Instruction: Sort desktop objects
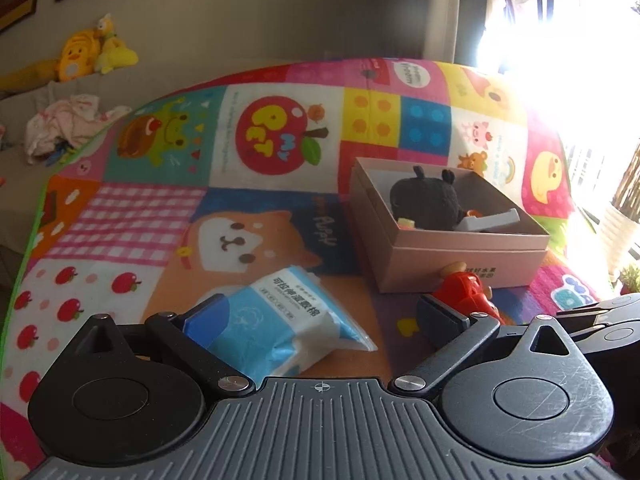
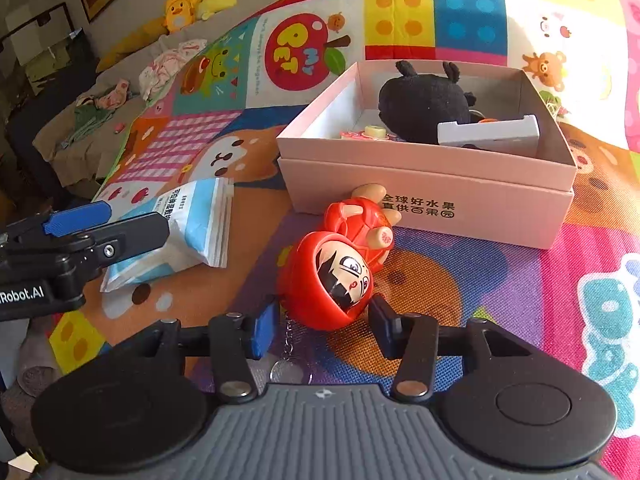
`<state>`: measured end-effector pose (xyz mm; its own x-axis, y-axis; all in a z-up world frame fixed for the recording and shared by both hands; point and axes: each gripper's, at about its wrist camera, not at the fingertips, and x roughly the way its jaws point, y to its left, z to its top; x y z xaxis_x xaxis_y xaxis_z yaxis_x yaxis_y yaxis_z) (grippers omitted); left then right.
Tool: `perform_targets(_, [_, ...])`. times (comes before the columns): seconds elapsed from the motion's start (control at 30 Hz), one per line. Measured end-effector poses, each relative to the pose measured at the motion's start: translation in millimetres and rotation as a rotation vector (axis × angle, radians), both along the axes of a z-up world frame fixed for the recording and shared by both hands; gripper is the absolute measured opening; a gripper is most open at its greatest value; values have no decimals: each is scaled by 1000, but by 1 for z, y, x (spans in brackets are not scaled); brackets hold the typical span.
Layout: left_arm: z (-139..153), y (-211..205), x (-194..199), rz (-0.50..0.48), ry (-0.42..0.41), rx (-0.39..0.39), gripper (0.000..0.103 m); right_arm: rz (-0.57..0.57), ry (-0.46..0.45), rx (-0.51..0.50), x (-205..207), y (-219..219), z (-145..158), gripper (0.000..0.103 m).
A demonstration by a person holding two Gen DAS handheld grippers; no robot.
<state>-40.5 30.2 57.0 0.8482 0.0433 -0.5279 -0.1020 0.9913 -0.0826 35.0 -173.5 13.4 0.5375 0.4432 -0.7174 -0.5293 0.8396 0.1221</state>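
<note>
Your right gripper (image 2: 322,326) is bracketing the red figurine (image 2: 334,272), its blue pad on the left and black pad on the right sitting just beside the glossy plastic head; whether they are pressing on it you cannot tell from these views. That doll is lying on its side on the patchwork cartoon mat (image 2: 500,292), round hooded head nearest you, beige limbs pointing toward the pink cardboard box (image 2: 432,196) just beyond it. A thin chain and clear disc are trailing from the head, half lost under the gripper.

Your left gripper (image 1: 320,316) is standing wide apart with nothing clasped, hovering over the blue and white wipes packet (image 1: 280,320), a soft crinkled plastic pouch lying flat on the mat, left of the figurine. Its near corner is hiding behind the left finger.

Inside the open box, a fuzzy black plush (image 2: 428,108) with small ears is filling the far side, a flat grey rectangular piece (image 2: 488,132) is leaning against it, and small pink and cream trinkets are barely making themselves out. Strong window glare is washing out the far right of the left wrist view. Yellow plush toys (image 1: 96,52) are resting on the sofa beyond the mat.
</note>
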Motion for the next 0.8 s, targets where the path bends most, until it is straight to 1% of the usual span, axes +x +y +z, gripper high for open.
perform_targets(0.1, [-1, 9, -2, 31, 5, 1, 102, -15, -140, -143, -16, -2, 1, 48])
perform_targets(0.2, [-4, 16, -2, 49, 15, -6, 102, -57, -306, -301, -32, -8, 3, 48])
perform_targets(0.27, [-7, 17, -2, 53, 21, -8, 103, -81, -356, -355, -36, -15, 4, 48])
perform_targets(0.3, [-8, 18, -1, 56, 24, -7, 103, -92, -362, -359, -36, -20, 5, 48])
perform_targets(0.33, [-9, 18, -1, 60, 26, -6, 103, -100, -353, -340, -35, -27, 7, 49])
perform_targets(0.4, [-10, 18, -1, 68, 26, 2, 103, -120, -313, -282, -32, -40, 11, 62])
perform_targets(0.43, [-11, 20, -1, 77, 27, 10, 103, -137, -300, -257, -30, -46, 12, 77])
perform_targets(0.47, [-11, 22, -1, 86, 29, 15, 103, -162, -290, -223, -31, -52, 13, 87])
perform_targets(0.53, [-12, 26, 0, 109, 40, 22, 103, -192, -269, -180, -30, -60, 12, 88])
perform_targets(0.63, [-19, 32, 7, 117, 79, 13, 103, -217, -234, -132, -29, -68, 9, 93])
perform_targets(0.67, [-21, 32, 9, 106, 94, 0, 103, -218, -230, -125, -30, -69, 7, 94])
perform_targets(0.8, [-30, 20, 13, 14, 138, -101, 103, -226, -234, -132, -31, -71, 5, 94])
